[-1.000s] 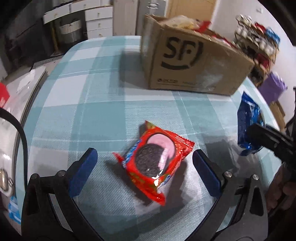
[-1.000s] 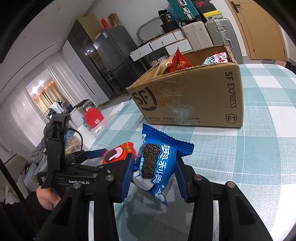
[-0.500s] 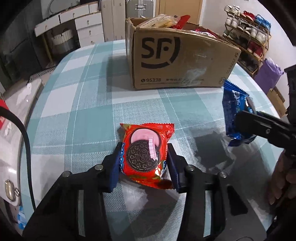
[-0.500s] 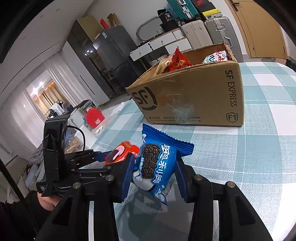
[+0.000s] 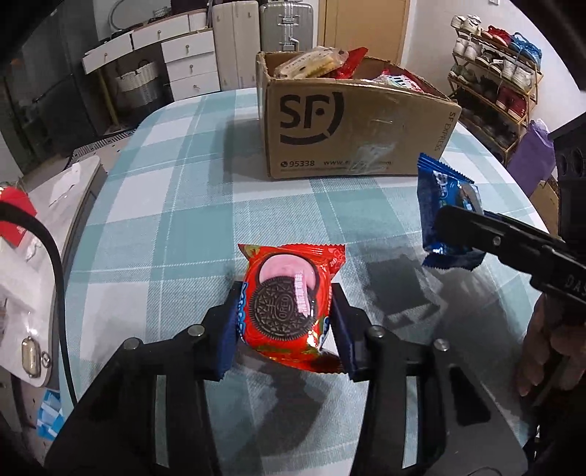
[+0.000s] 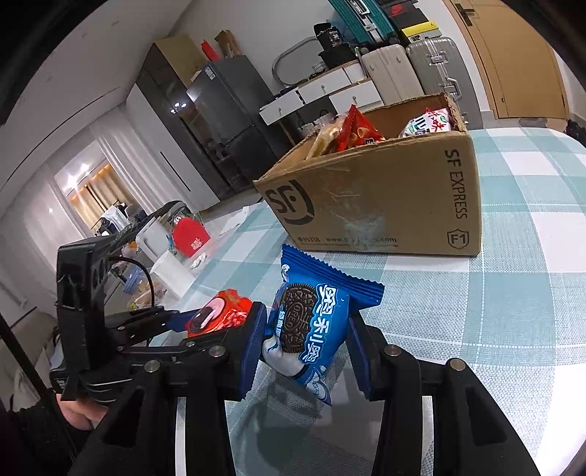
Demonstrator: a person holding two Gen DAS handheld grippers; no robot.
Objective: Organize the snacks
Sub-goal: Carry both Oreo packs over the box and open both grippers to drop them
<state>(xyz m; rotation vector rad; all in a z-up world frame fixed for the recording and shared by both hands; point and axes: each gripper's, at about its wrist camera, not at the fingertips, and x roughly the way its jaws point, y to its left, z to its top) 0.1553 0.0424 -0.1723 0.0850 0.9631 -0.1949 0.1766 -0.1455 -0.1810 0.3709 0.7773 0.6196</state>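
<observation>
My left gripper (image 5: pixel 284 322) is shut on a red Oreo packet (image 5: pixel 289 304) and holds it above the checked tablecloth (image 5: pixel 175 205). My right gripper (image 6: pixel 306 340) is shut on a blue Oreo packet (image 6: pixel 315 322), lifted off the table. The blue packet also shows at the right of the left wrist view (image 5: pixel 445 212). The red packet shows in the right wrist view (image 6: pixel 219 315), to the left of the blue one. An open SF cardboard box (image 5: pixel 351 135) with several snacks in it stands at the far side of the table, also seen in the right wrist view (image 6: pixel 381 205).
A shoe rack (image 5: pixel 494 69) stands beyond the table's right side. White drawers (image 5: pixel 175 58) and suitcases (image 5: pixel 285 22) line the back wall. A white appliance (image 5: pixel 33 256) sits off the table's left edge. A dark fridge (image 6: pixel 227 121) stands far left.
My left gripper closed on the red Oreo packet and lifted it, with the box now nearer in its view. My right gripper stays shut on the blue packet, nearly still.
</observation>
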